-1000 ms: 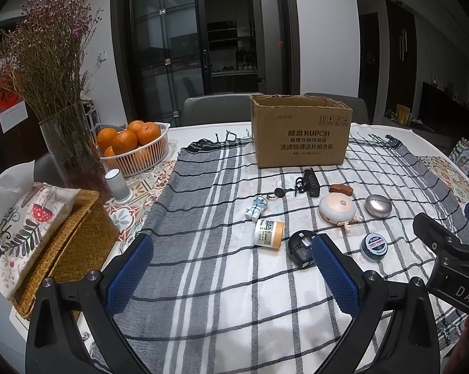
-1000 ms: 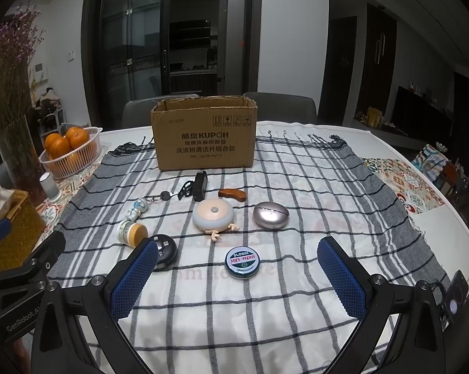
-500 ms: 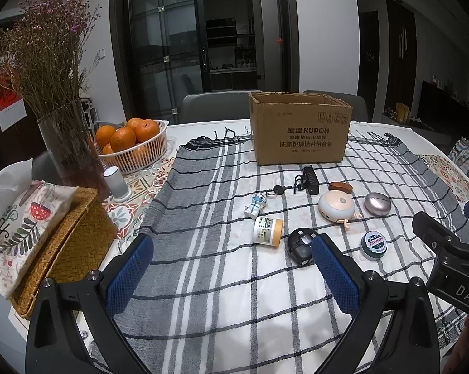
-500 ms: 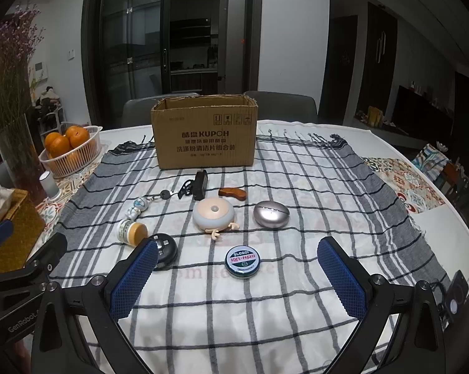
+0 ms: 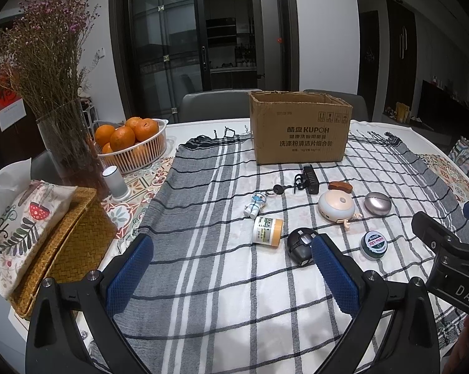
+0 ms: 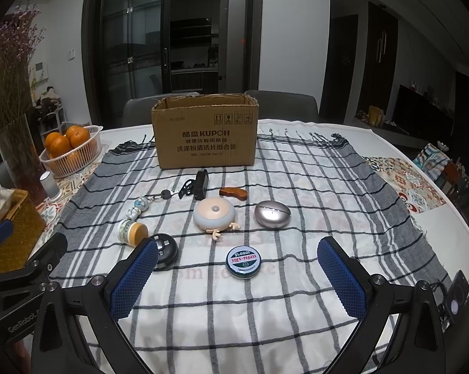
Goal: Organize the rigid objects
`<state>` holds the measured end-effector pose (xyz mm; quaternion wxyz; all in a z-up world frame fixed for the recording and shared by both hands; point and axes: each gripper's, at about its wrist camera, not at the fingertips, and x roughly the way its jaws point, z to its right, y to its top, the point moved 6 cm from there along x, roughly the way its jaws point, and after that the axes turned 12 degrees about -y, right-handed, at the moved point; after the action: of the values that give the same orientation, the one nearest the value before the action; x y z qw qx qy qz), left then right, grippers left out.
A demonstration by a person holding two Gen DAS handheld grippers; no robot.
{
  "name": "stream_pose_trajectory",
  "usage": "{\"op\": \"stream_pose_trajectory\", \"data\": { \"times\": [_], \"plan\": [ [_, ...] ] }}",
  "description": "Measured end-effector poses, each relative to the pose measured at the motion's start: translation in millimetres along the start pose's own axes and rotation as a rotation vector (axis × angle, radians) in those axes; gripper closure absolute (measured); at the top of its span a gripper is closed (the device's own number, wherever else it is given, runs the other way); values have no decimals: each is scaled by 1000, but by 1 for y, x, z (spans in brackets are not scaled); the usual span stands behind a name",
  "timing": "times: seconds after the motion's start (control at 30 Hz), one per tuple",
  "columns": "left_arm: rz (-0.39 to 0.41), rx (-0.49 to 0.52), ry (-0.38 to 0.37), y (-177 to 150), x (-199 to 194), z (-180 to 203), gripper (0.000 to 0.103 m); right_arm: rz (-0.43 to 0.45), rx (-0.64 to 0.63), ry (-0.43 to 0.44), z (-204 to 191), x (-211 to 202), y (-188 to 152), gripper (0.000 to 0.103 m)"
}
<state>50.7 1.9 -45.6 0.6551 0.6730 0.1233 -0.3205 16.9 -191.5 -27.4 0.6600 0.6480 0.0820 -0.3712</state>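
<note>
An open cardboard box (image 6: 205, 132) stands at the back of a plaid cloth (image 6: 312, 187); it also shows in the left wrist view (image 5: 300, 131). In front of it lie a black charger (image 6: 200, 184), a wooden piece (image 6: 233, 193), a figurine keychain (image 6: 139, 206), a round peach lamp (image 6: 214, 215), a silver oval case (image 6: 272, 214), a small jar (image 6: 131, 232), a black round gadget (image 6: 164, 249) and a green tin (image 6: 242, 261). My right gripper (image 6: 234, 275) is open and empty just before the tin. My left gripper (image 5: 231, 271) is open and empty, left of the gadget (image 5: 300, 246).
A white basket of oranges (image 5: 131, 143), a glass vase of dried flowers (image 5: 69, 146), a small white cylinder (image 5: 116, 179) and a wicker tissue box (image 5: 63, 243) stand left of the cloth. Chairs stand behind the table. A phone (image 6: 456, 296) lies at the right edge.
Both views have shifted very slightly; the objects on the cloth have not moved and both grippers stay open.
</note>
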Motion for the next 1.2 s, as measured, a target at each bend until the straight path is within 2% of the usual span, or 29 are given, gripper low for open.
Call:
{"op": "stream_pose_trajectory", "data": {
  "times": [0.37, 0.7, 1.0, 1.2],
  "plan": [
    [-8, 5, -7, 0, 4, 3, 0, -1, -2, 1, -1, 1, -1, 0],
    [-49, 63, -90, -12, 29, 27, 0, -34, -18, 19, 2, 22, -11, 0],
    [-100, 90, -140, -22, 65, 43, 9, -85, -66, 54, 1, 59, -20, 2],
    [-144, 103, -178, -29, 88, 52, 19, -138, -88, 89, -3, 85, -29, 7]
  ]
}}
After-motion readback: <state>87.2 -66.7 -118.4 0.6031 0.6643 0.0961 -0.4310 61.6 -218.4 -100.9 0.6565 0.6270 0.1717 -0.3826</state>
